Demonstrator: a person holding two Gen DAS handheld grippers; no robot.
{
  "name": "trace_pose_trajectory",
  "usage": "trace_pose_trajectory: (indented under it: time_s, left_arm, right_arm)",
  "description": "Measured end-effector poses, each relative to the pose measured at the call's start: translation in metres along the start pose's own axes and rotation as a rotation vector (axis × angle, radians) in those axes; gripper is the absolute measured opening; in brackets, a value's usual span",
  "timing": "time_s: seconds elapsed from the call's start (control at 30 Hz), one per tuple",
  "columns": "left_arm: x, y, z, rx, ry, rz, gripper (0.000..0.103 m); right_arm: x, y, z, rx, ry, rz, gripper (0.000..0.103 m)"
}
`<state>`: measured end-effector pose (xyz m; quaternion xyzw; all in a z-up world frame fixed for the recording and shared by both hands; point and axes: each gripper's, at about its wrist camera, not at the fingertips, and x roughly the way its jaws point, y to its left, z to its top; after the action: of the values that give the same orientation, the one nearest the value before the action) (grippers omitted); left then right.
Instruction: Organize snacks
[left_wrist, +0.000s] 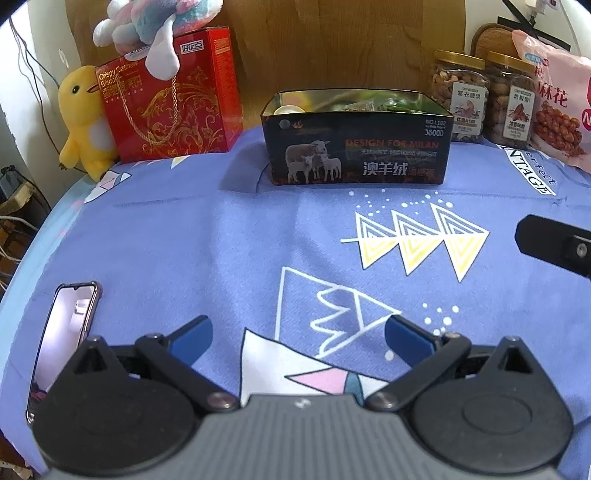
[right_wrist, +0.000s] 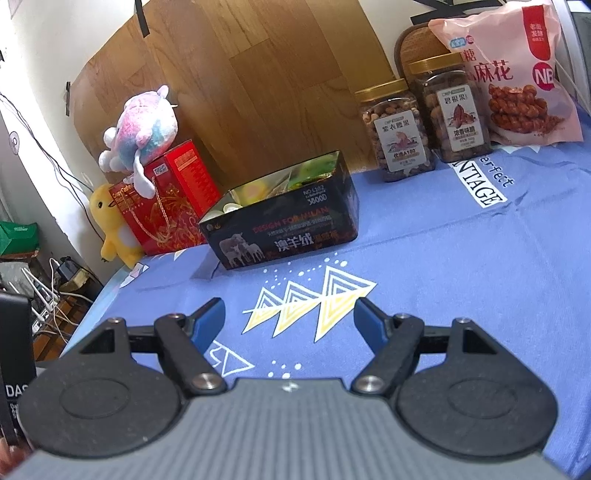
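A dark open box printed with sheep stands at the back middle of the blue cloth, holding small wrapped snacks and little cups. Two clear nut jars with gold lids stand to its right, beside a pink snack bag. A red biscuit box stands to its left. My left gripper is open over bare cloth, well short of the box. My right gripper is open too, with nothing between its fingers.
A yellow plush leans on the red box and a pastel plush sits on top. A phone lies at the left table edge. Part of the right gripper shows at the right. Cables lie beyond the left edge.
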<state>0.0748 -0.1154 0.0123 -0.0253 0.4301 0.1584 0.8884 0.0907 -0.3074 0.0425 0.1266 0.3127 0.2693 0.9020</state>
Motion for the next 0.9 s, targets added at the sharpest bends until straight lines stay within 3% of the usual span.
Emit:
trace_pose_trajectory:
  time_s: [0.9]
  left_arm:
    - [0.0, -0.0082, 0.0045, 0.025, 0.003, -0.01, 0.103]
  right_arm:
    - [0.0023, -0.0029, 0.0023, -0.001, 0.002, 0.006, 0.079]
